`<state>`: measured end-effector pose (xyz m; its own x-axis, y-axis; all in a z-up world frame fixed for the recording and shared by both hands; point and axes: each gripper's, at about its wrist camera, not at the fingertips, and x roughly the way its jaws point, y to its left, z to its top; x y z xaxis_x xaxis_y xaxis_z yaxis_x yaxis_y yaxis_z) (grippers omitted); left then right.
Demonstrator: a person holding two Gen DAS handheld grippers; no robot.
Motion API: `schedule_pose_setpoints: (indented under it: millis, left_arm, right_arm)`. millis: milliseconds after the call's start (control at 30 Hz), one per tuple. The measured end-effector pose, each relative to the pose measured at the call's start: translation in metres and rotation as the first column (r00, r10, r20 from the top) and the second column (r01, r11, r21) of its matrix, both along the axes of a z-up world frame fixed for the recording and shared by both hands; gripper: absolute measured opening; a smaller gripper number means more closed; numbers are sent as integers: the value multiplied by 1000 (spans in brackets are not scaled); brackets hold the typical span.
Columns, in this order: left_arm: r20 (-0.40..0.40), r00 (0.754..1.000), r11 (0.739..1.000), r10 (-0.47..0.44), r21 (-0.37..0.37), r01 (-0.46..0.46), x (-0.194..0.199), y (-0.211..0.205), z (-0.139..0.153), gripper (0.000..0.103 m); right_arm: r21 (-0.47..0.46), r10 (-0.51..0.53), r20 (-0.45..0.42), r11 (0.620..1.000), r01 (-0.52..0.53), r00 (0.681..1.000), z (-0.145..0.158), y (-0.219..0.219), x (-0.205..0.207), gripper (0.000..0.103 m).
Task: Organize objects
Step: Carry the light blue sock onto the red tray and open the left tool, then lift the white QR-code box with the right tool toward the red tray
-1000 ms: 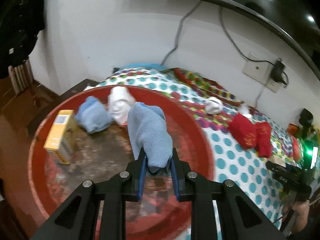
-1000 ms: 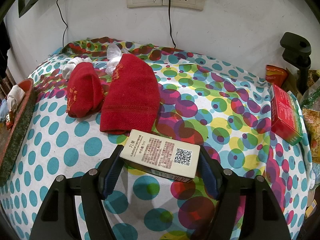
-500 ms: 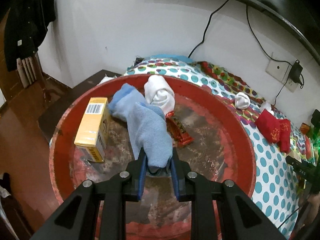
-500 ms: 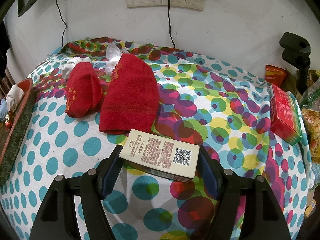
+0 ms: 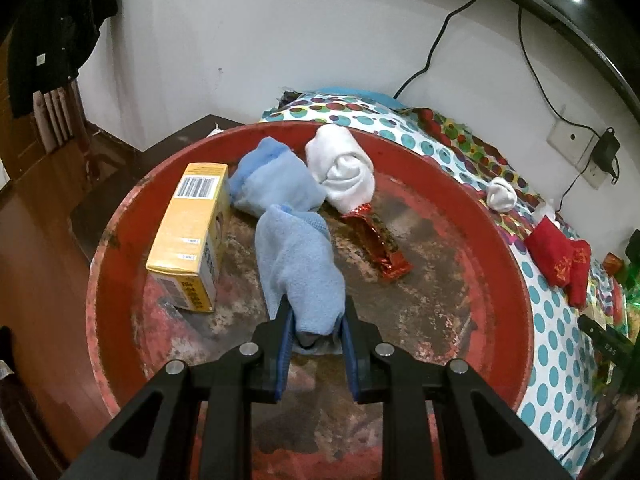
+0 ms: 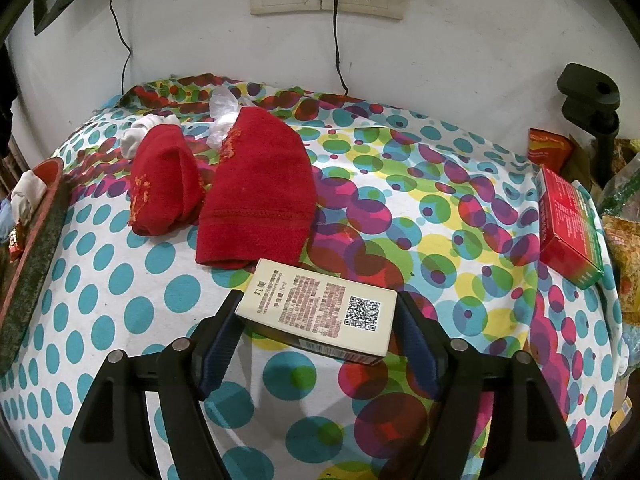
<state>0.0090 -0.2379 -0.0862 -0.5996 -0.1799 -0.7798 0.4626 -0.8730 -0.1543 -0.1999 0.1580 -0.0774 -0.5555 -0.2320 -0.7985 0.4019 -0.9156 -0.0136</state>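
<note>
1. Over the red tray (image 5: 500,248), the left gripper (image 5: 316,322) stayed out of nothing, clamped on a blue sock (image 5: 300,264).
2. On the dotted cloth (image 6: 400,208), the right gripper's (image 6: 318,320) jaws were opening around a cream box (image 6: 320,316).

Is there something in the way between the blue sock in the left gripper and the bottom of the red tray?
Nothing visible blocks it. The left gripper is shut on the blue sock above a bare patch of the red tray. The yellow box stands to its left, the candy wrapper lies to its right.
</note>
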Motion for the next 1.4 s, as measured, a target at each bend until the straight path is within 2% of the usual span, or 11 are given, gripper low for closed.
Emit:
schedule_pose_setpoints:
  millis: [367,533,667,733,1100,1267,1333,1400]
  left_arm:
    - [20,999,999,43,-7,-43,4,-14,-5,22]
    - [19,999,999,40,-1,-40,6,-15,-5,25]
    - [5,999,998,42,37,-42,11,-16,-1,31]
    - [9,999,999,37,27,-38,13,-14,2,33]
    - [28,999,997,-19,-70,21,20,12,25,34]
    - [23,997,995,-72,-61,73,18,29,34,34]
    - [26,996,993,-91,-67,92,17,36,36,34]
    - [30,993,991,-110,-76,112,16,41,37,34]
  right_arm:
    - [0,-3,1,1000,3,1000,0,3,0,74]
    - [3,-6,0,1000,6,1000,0,4,0,75]
    - [4,-11,2,1000,11,1000,-2,8,-4,76]
    - [4,-11,2,1000,11,1000,-2,7,-4,76]
    - [3,-11,2,1000,11,1000,-2,5,-3,76]
    - [-1,-9,4,1000,9,1000,-2,7,-2,75]
    - [-7,-4,0,1000,4,1000,-1,9,-1,67]
    - [-7,2,-4,1000,-2,1000,0,9,1,65]
